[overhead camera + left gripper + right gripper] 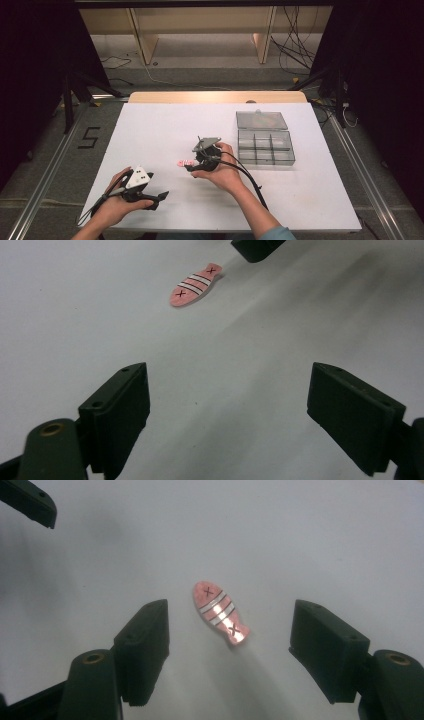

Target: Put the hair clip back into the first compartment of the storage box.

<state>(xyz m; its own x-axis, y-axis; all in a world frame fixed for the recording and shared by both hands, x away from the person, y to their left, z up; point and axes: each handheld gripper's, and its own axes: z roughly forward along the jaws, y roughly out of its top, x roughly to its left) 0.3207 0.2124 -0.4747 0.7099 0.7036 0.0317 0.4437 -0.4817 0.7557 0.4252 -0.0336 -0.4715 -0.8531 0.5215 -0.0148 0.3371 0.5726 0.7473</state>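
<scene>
Currently the right gripper [230, 630], jaws apart, straddles the pink fish [220, 612]; next, lower and clamp.

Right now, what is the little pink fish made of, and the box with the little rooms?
The pink fish looks like hard, glossy plastic or glazed ceramic: flat, with light glinting off it. The box looks like clear, smooth plastic, since the table shows through its walls.

White table [165, 125] bare across left and centre of frame. Pink fish piece [219, 612] lies flat between wide right gripper [230, 645] jaws, untouched. Compartment box [265, 147] with raised lid blocks right side.
</scene>
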